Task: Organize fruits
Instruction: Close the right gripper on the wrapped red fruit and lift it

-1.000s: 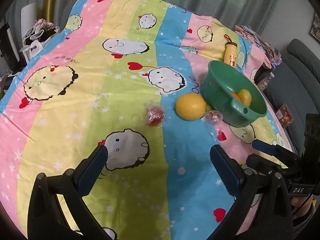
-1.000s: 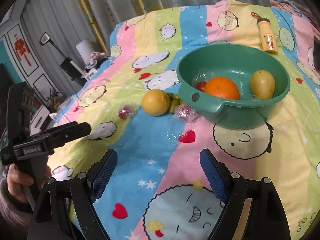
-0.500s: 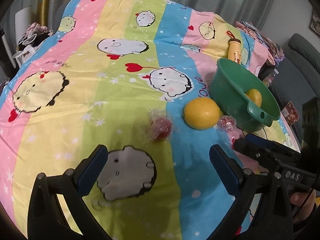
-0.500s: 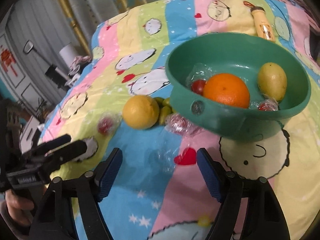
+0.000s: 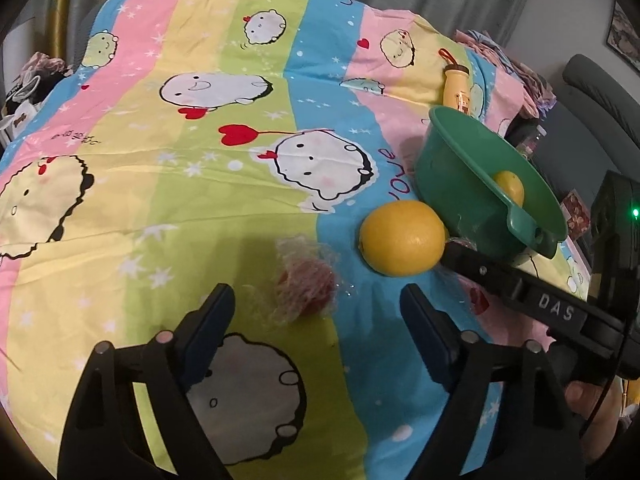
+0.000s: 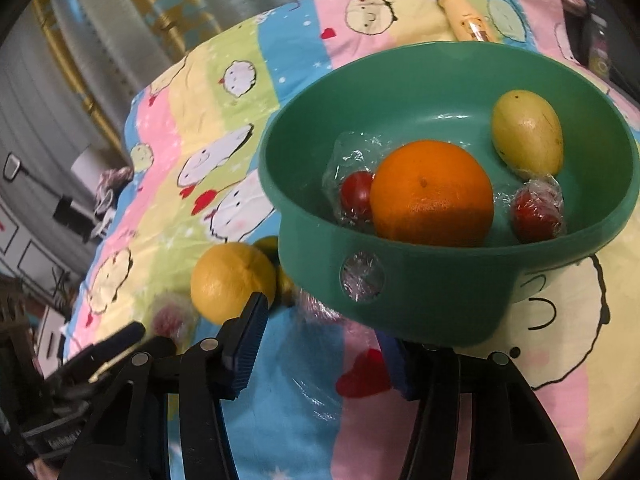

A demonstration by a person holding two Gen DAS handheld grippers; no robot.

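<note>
Bedspread with pastel stripes and cartoon faces fills both views. On it sits a green bowl holding an orange, a yellow-green fruit and two plastic-wrapped red fruits. A lemon lies on the cloth just beside the bowl. A wrapped red fruit lies apart from the lemon, just ahead of the left gripper, whose jaws have been closing yet remain spread with nothing gripped. The right gripper reaches under the bowl's handle toward crinkled plastic wrap; its jaws have been closing, and whether they touch the wrap cannot be told. A small yellow bottle lies beyond the bowl.
</note>
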